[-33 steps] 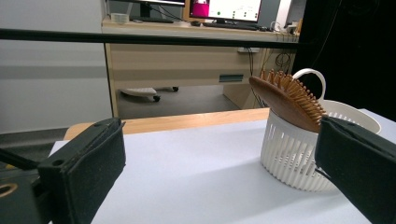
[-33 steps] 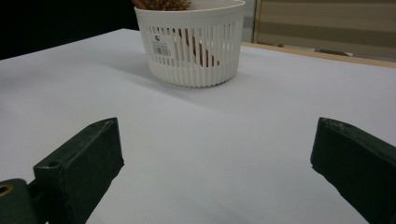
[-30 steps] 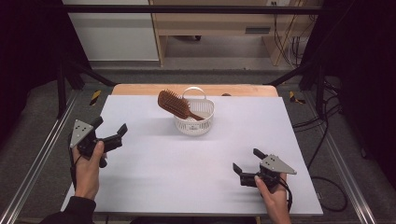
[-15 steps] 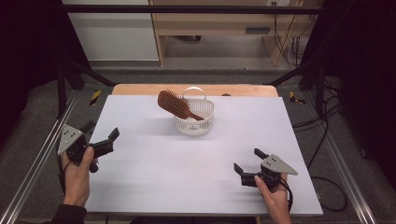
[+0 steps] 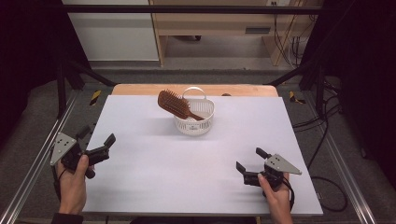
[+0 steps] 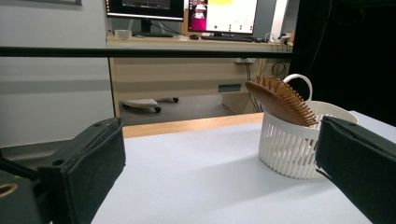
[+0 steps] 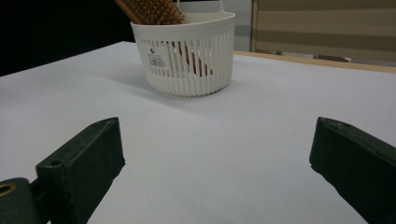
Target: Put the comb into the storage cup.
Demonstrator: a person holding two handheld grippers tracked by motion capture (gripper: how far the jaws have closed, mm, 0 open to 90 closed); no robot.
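Note:
A small white slatted basket (image 5: pixel 201 122) (image 6: pixel 289 144) (image 7: pixel 189 56) stands at the back middle of the white table (image 5: pixel 154 163). A brown wooden hairbrush (image 5: pixel 173 103) (image 6: pixel 280 100) (image 7: pixel 152 10) leans in it, handle down, bristled head sticking out over the rim to the left. My left gripper (image 5: pixel 97 137) hovers at the table's left edge, jaws wide open and empty, aimed toward the basket. My right gripper (image 5: pixel 251 159) rests near the front right, open and empty, also facing the basket.
The table's wooden back edge (image 5: pixel 140 88) borders a grey floor. A metal rail (image 5: pixel 37 163) runs along the left side. Cables (image 5: pixel 322 140) lie on the floor at the right. A desk with monitors (image 6: pixel 187 11) stands beyond the table.
My left gripper has drawn back to the left and toward the person, out to the table's left edge. The right gripper, basket and hairbrush have stayed put.

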